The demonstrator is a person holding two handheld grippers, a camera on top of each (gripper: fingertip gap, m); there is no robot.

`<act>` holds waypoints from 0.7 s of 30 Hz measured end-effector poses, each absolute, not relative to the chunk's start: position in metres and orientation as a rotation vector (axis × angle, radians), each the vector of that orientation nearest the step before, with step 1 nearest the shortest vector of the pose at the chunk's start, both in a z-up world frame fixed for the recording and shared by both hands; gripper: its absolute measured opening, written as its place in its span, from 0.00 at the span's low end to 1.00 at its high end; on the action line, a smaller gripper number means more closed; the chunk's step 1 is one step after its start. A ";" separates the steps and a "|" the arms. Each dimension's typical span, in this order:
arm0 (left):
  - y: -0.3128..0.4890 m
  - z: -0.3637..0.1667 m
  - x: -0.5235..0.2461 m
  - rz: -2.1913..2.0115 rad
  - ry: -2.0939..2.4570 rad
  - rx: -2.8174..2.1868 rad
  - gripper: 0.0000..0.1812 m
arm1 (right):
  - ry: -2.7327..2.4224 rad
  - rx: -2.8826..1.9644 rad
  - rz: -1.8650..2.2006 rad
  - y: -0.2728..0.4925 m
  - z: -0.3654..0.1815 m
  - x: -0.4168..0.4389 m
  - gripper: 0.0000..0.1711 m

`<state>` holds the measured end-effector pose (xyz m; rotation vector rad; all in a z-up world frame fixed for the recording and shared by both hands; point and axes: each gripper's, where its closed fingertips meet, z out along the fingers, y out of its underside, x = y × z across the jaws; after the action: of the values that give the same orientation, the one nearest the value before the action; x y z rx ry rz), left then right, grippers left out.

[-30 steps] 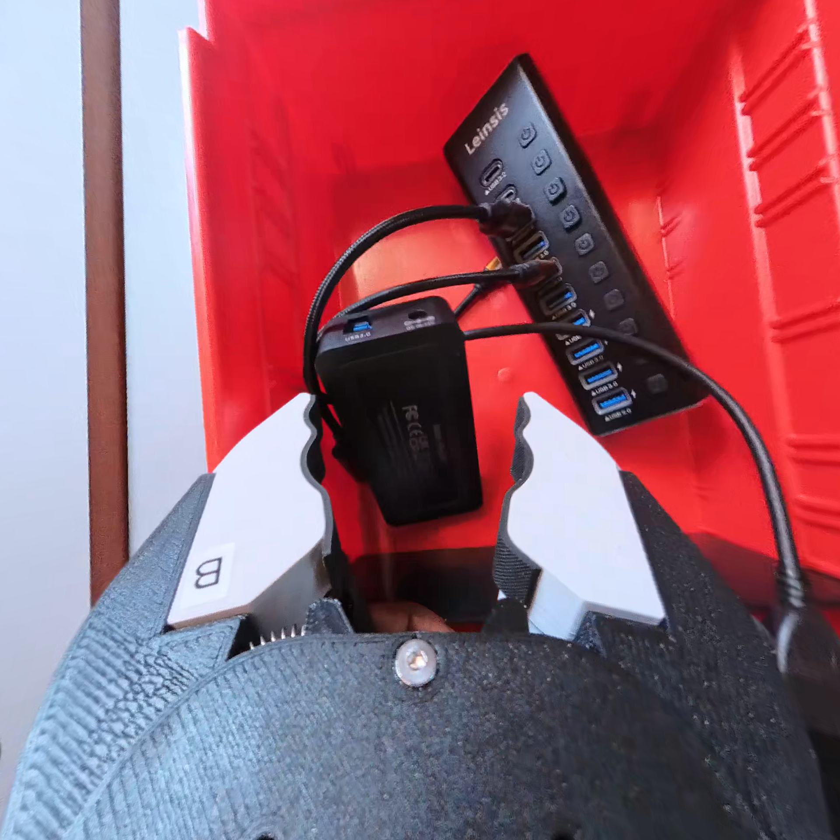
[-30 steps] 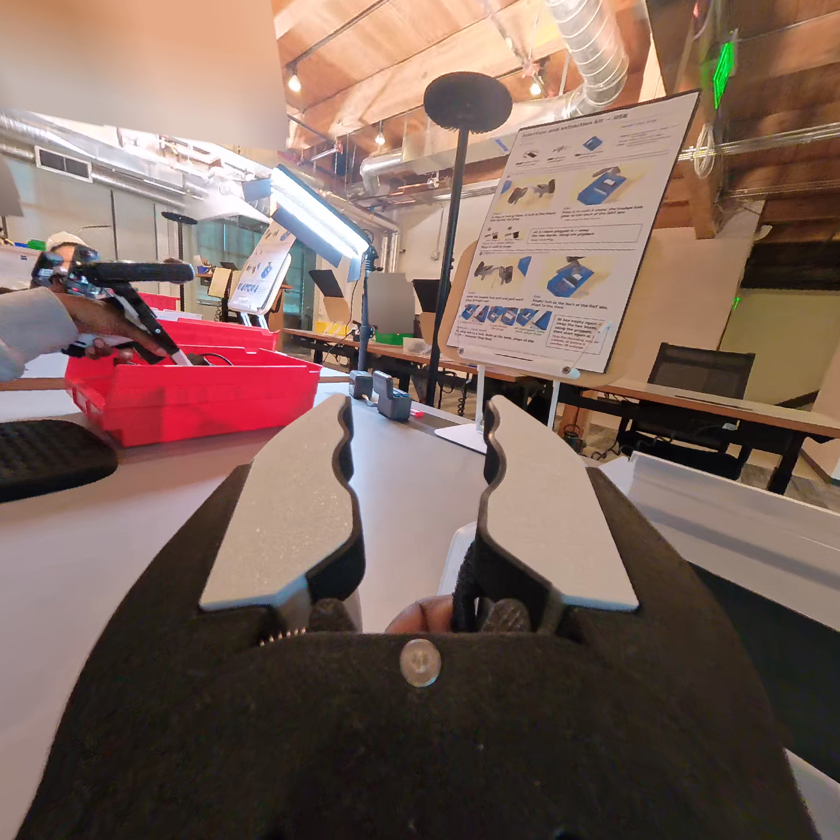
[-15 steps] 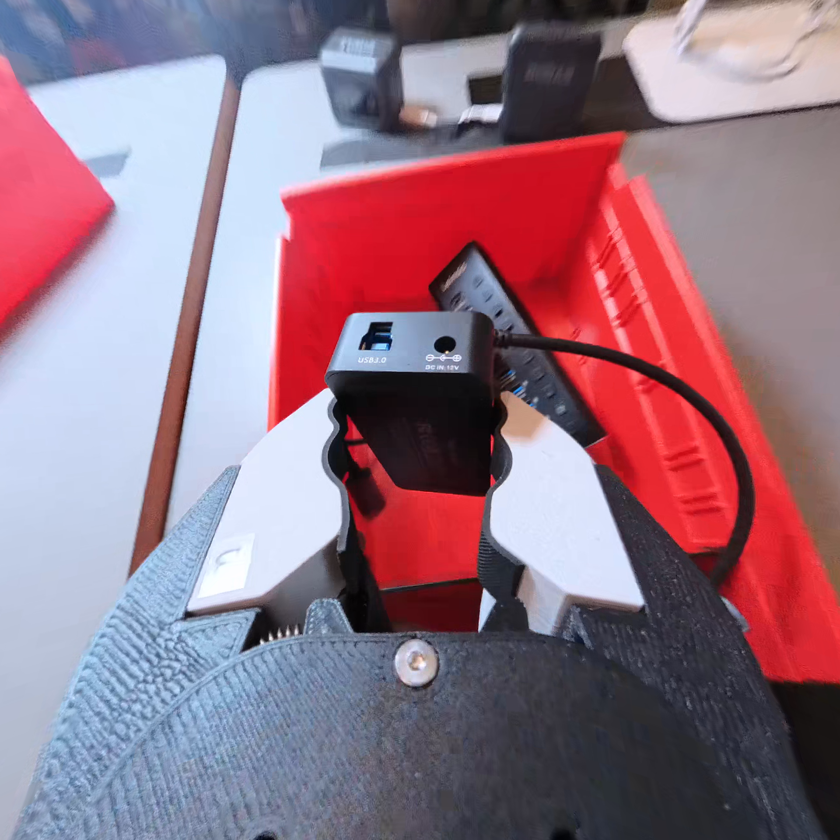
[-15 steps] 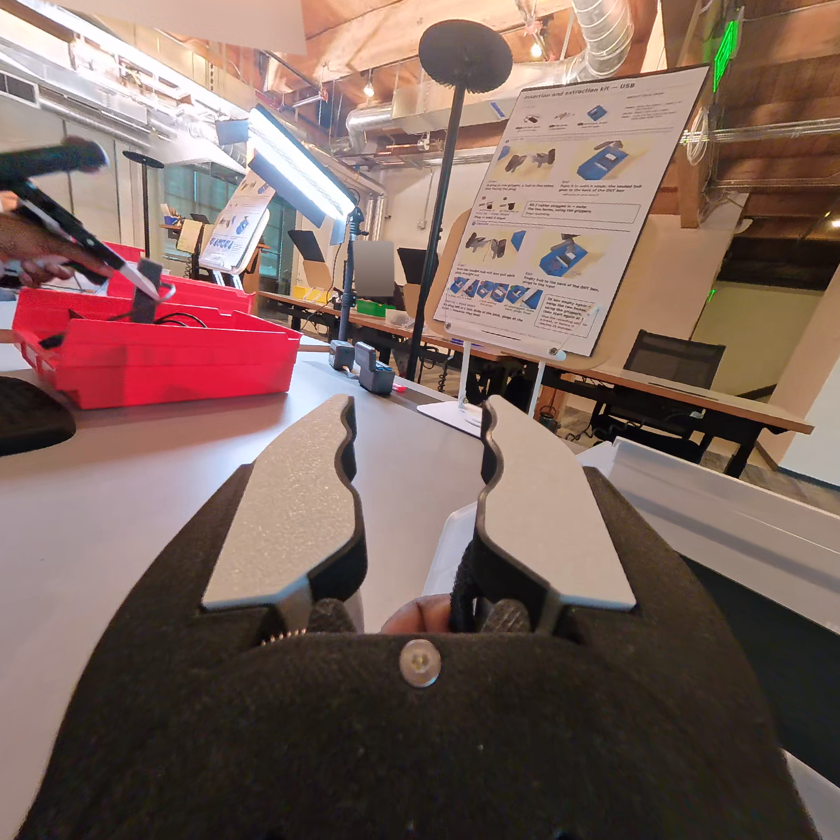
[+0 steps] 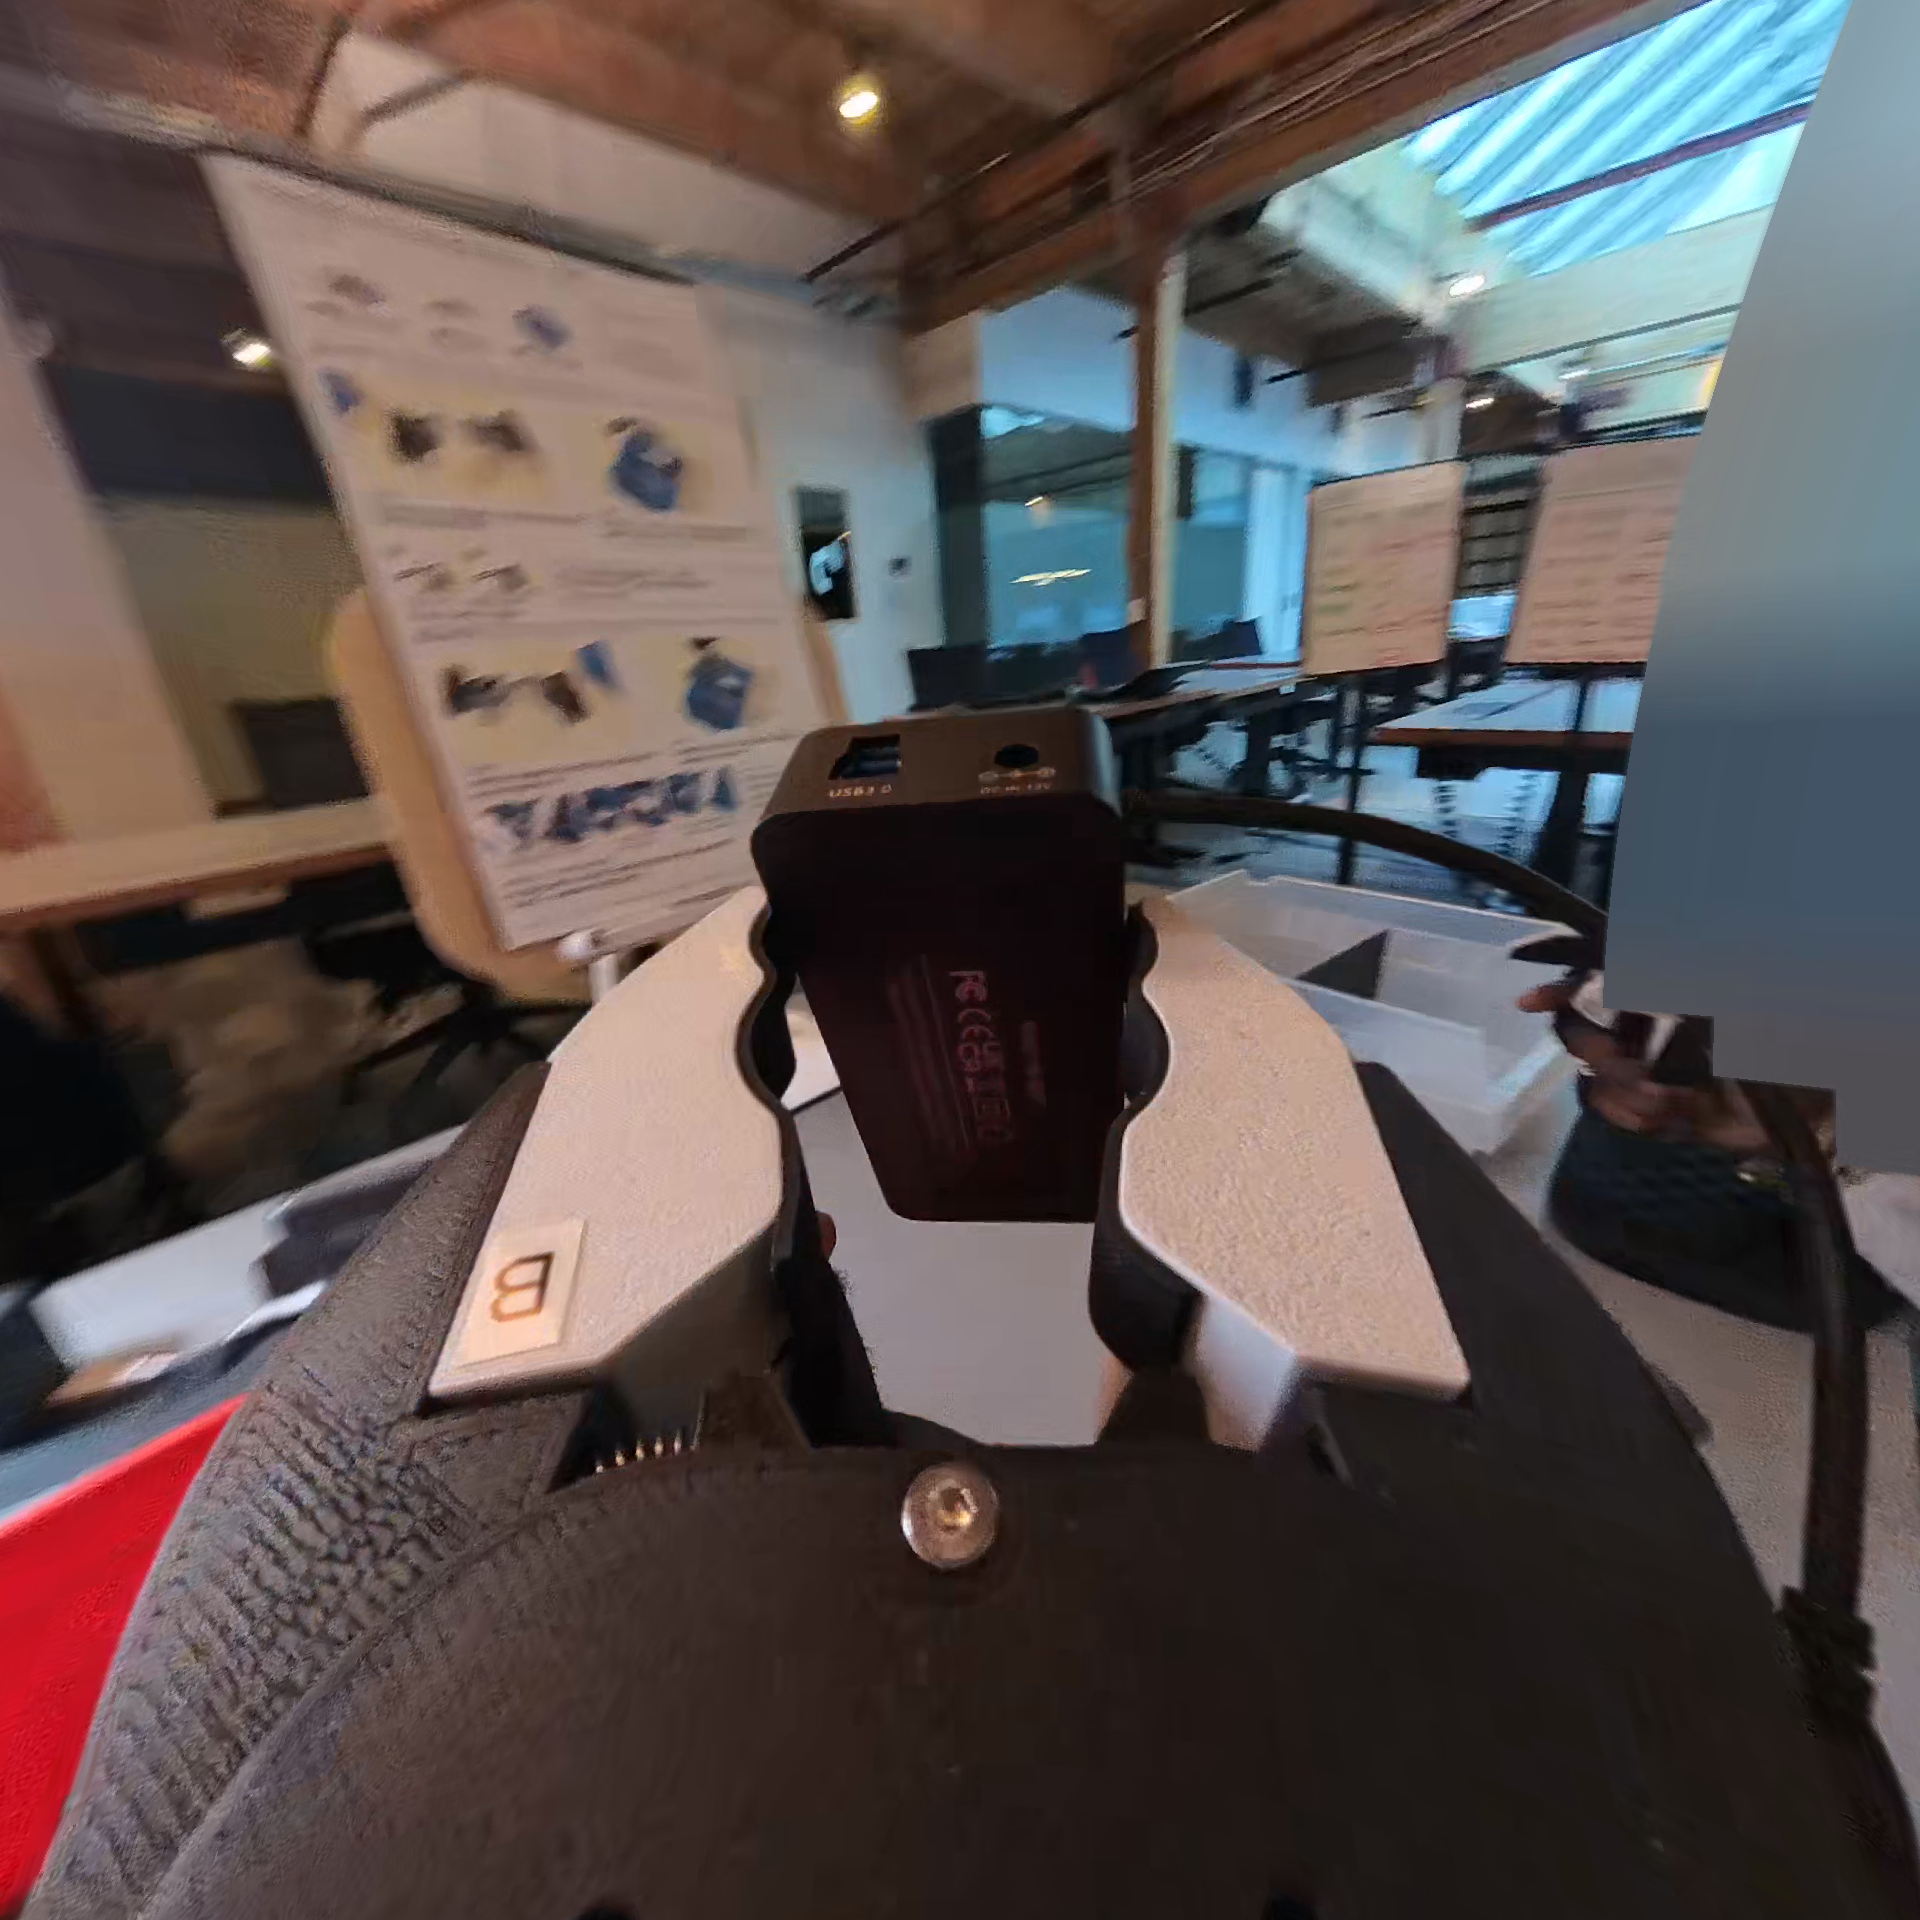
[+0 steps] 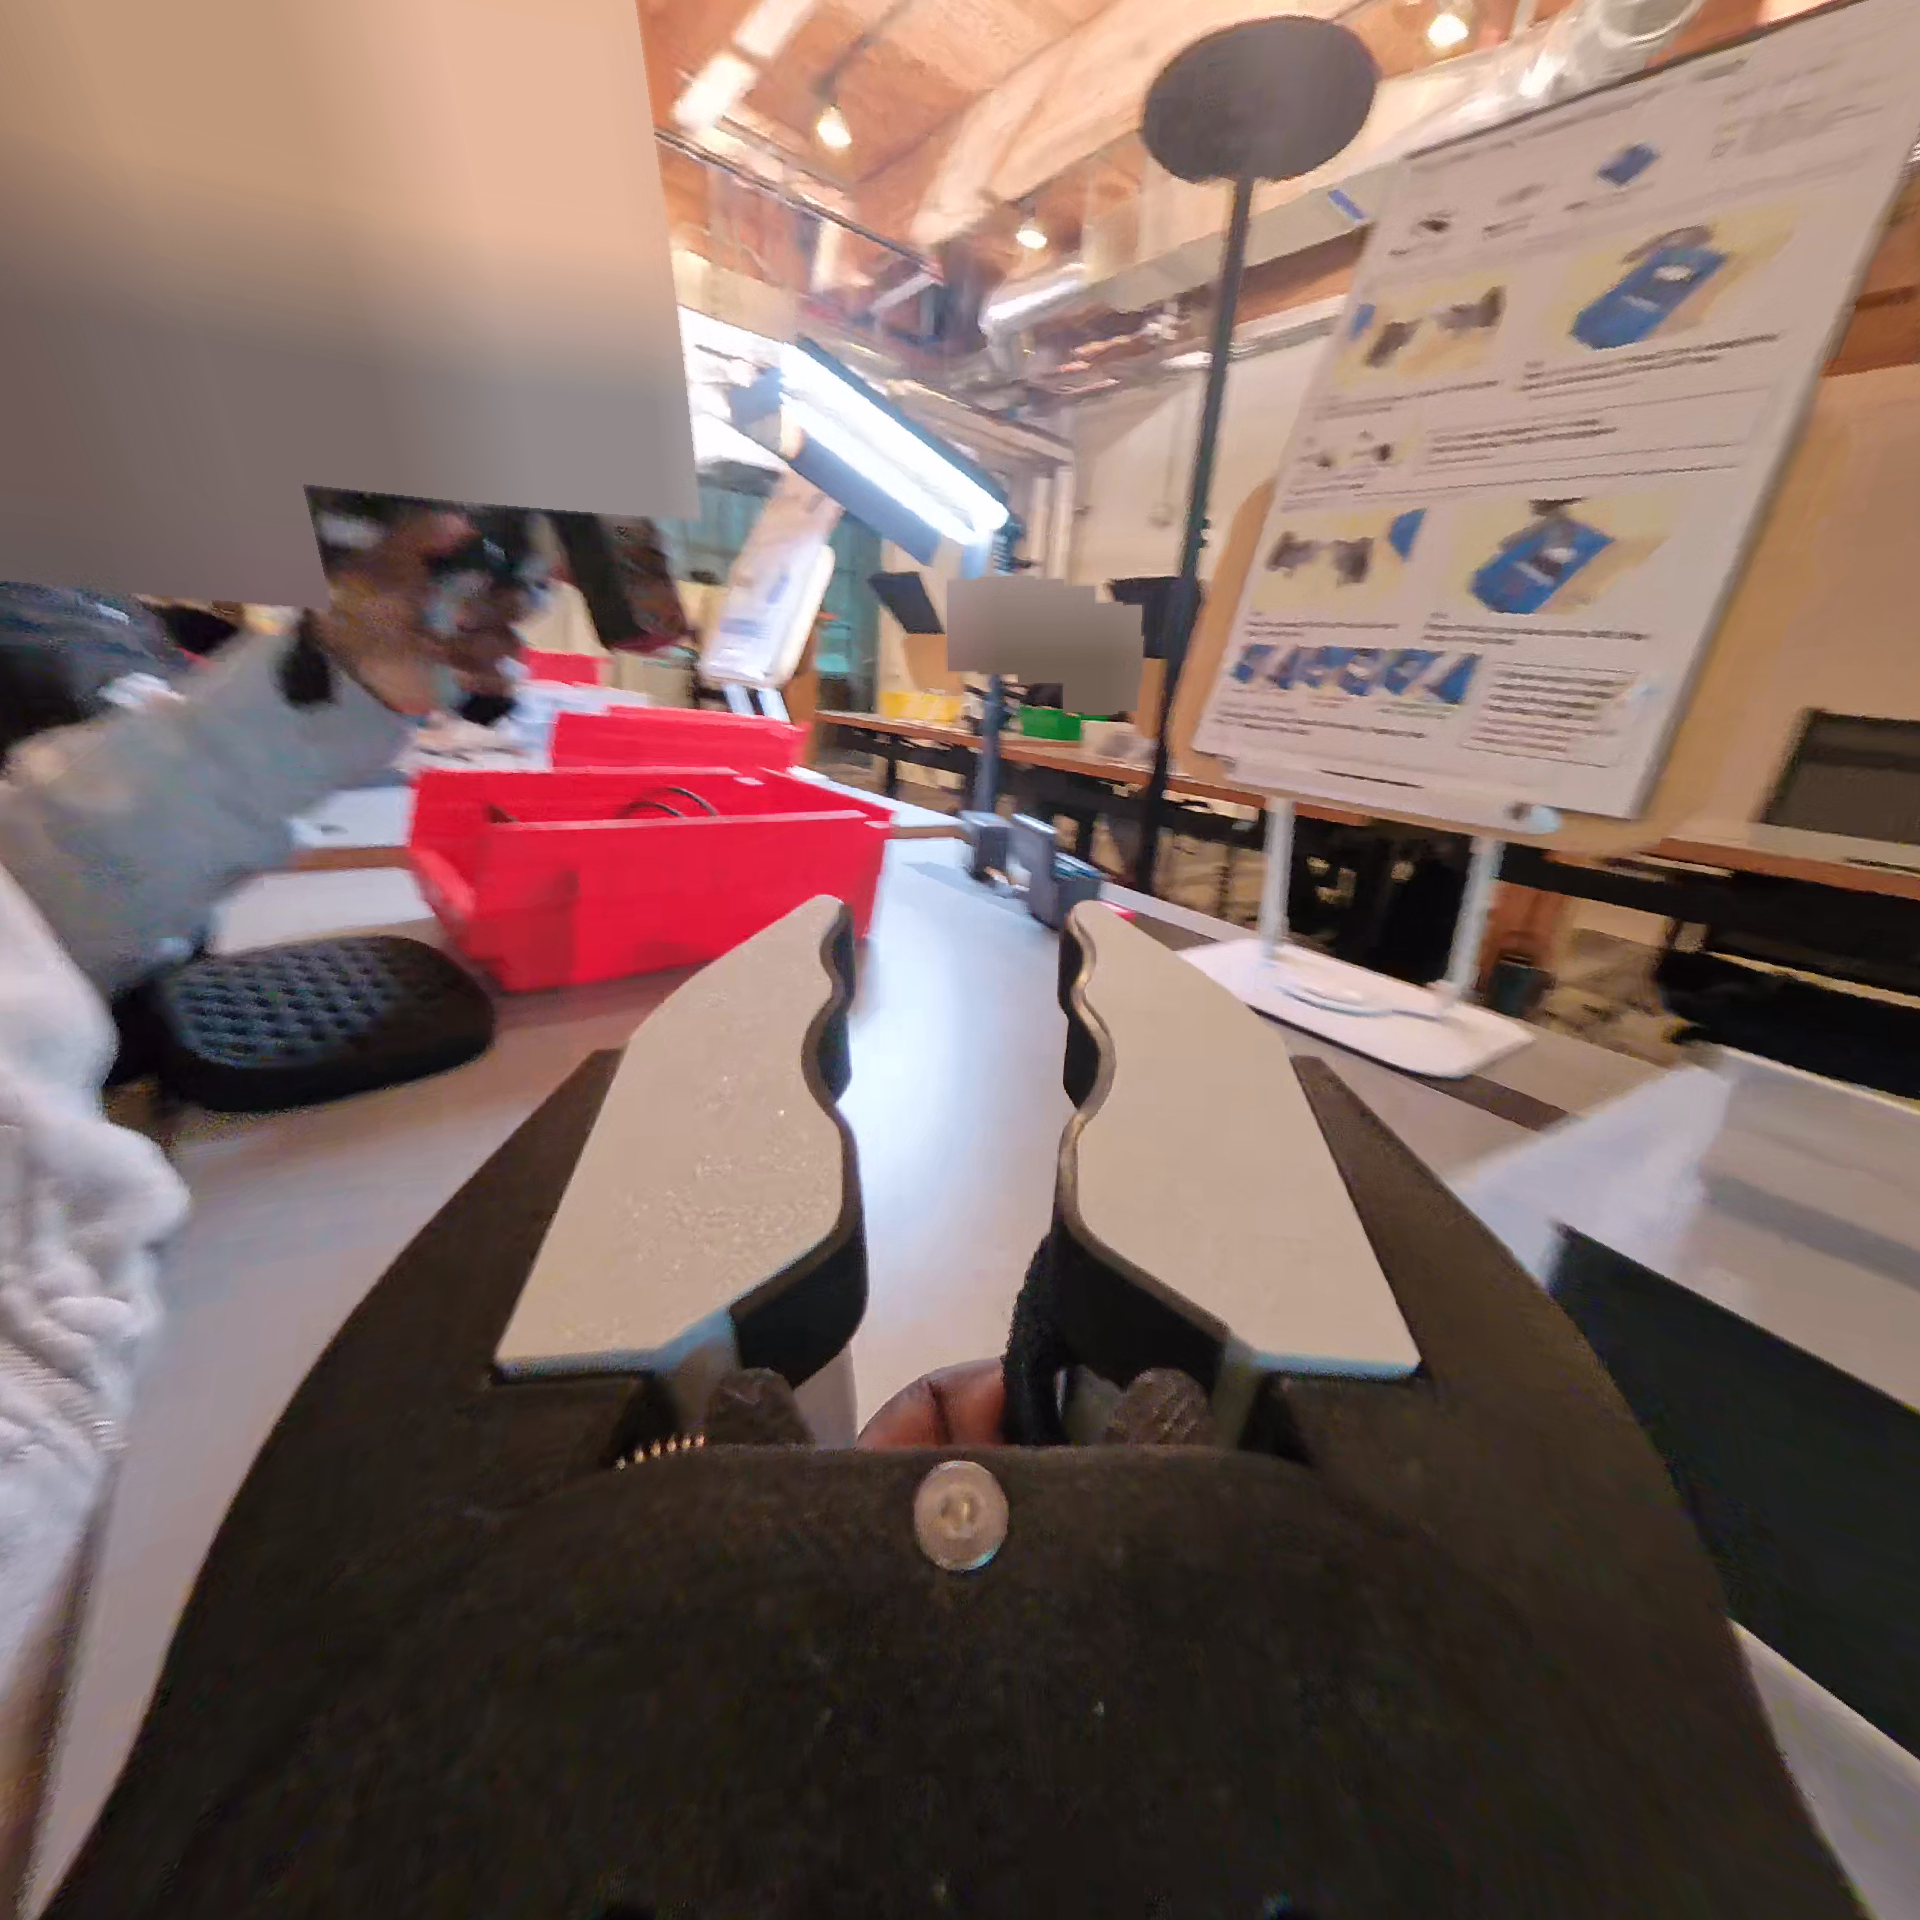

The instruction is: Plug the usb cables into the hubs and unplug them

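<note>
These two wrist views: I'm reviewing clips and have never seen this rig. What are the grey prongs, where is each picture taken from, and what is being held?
There is no robot here. A person holds a two-finger gripper in each hand, and a camera on each one looks forward along its fingers, so the grey prongs at the bottom of each picture are that gripper's own fingers.

The left wrist view shows the left gripper shut on a small black hub, lifted in the air. A black cable leaves the hub's right side. A clear bin sits behind on the table.

The right wrist view shows the right gripper, open and holding nothing, low over the grey table. Farther off stand a red bin with cables in it, a black pad and an instruction board. The person's sleeve shows at left. The flat blurred patches were added afterwards.
</note>
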<state>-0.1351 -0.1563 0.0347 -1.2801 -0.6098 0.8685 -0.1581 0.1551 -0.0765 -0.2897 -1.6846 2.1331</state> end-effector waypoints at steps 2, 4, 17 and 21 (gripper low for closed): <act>-0.119 0.026 -0.138 0.839 -0.504 -1.310 0.34 | -1.719 -0.241 2.235 0.140 -0.064 -0.146 0.21; -0.083 0.009 -0.139 0.809 -0.416 -1.356 0.34 | -1.771 -0.186 2.315 0.120 -0.052 -0.134 0.21; 0.002 -0.111 -0.136 0.538 -0.273 -1.650 0.34 | -2.411 0.093 2.310 0.017 -0.090 -0.115 0.22; -0.005 -0.130 -0.132 0.409 -0.311 -1.638 0.34 | -2.510 0.067 2.271 0.011 -0.111 -0.116 0.21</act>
<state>-0.1319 -0.0051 -0.1298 -1.6377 -0.3113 0.4095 -0.1161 0.0110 -0.1108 0.0672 -2.5098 2.2714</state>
